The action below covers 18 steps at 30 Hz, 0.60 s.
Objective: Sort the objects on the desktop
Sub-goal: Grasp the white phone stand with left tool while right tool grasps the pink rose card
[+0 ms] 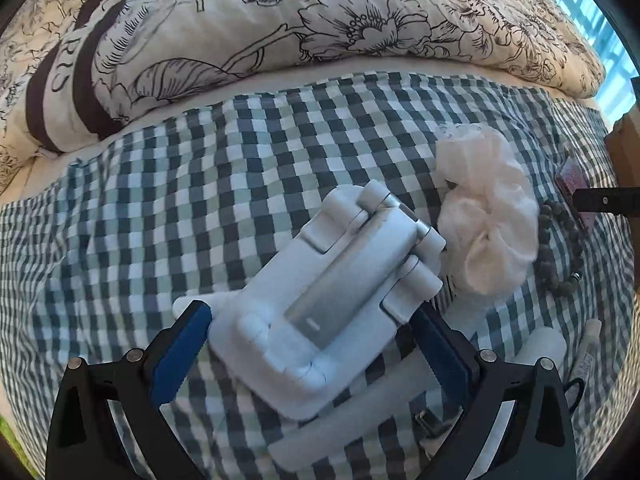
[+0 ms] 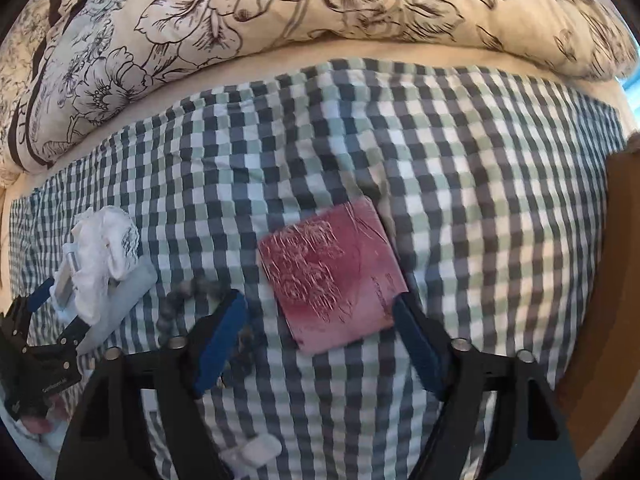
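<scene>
A white folding phone stand sits tilted between the blue pads of my left gripper, which is shut on it, just above the checked cloth. In the right wrist view this gripper shows at the far left with the stand. My right gripper points straight down and is open. A flat red foil packet lies on the cloth between its fingertips, and the pads do not press on it. A white scrunchie and a dark bead bracelet lie between the two grippers.
A flowered quilt is heaped along the far side of the cloth. A brown cardboard box stands at the right edge. Flat white pieces lie under the stand. A small white tube lies near the bracelet.
</scene>
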Tool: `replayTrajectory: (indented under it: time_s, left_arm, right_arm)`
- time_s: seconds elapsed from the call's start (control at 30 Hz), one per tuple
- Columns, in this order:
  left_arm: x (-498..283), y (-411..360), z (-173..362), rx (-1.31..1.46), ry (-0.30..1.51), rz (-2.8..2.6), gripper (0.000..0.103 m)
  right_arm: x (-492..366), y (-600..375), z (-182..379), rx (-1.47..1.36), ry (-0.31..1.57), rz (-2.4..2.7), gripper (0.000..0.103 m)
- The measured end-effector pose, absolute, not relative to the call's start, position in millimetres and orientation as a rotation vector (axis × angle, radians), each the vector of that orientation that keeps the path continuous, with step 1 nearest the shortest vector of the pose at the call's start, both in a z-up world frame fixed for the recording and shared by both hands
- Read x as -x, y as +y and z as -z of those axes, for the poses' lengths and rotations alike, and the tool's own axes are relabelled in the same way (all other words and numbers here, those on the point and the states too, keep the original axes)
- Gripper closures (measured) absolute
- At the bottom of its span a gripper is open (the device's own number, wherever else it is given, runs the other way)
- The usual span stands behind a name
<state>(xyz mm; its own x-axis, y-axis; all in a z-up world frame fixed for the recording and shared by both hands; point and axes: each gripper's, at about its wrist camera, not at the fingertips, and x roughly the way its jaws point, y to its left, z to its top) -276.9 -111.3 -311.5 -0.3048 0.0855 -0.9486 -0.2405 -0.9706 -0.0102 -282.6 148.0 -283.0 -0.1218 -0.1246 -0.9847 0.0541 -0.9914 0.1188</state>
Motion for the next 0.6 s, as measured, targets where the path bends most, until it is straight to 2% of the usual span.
replayTrajectory:
  time_s: [0.1, 0.2, 0.3, 0.43, 0.47, 0.53, 0.6]
  left_arm:
    - [281, -109, 312, 1.680, 0.192, -2.383, 0.000]
    - [287, -110, 314, 1.666, 0.169, -2.374, 0.000]
    - [293, -112, 317, 1.674, 0.130, -2.341, 0.000]
    - [294, -112, 317, 1.680, 0.119, -2.319, 0.000]
    - [294, -112, 317, 1.680, 0.120, -2.312, 0.001]
    - [297, -108, 312, 1.637, 0.137, -2.310, 0.020]
    - [292, -100, 306, 1.608, 0.197, -2.326, 0.026]
  right_arm:
    - [289, 137, 289, -2.008, 0.019, 2.280, 0.014]
    - [295, 132, 298, -2.028, 0.116, 2.292, 0.013]
    - [300, 138, 309, -2.064, 0.058, 2.270, 0.011]
    - [299, 141, 308, -2.051, 0.043, 2.281, 0.014]
    - [298, 142, 306, -2.047, 0.040, 2.289, 0.019]
    - [296, 151, 299, -2.040, 0.015, 2.299, 0.025]
    - [292, 155, 292, -2.029, -0.050, 2.305, 0.027]
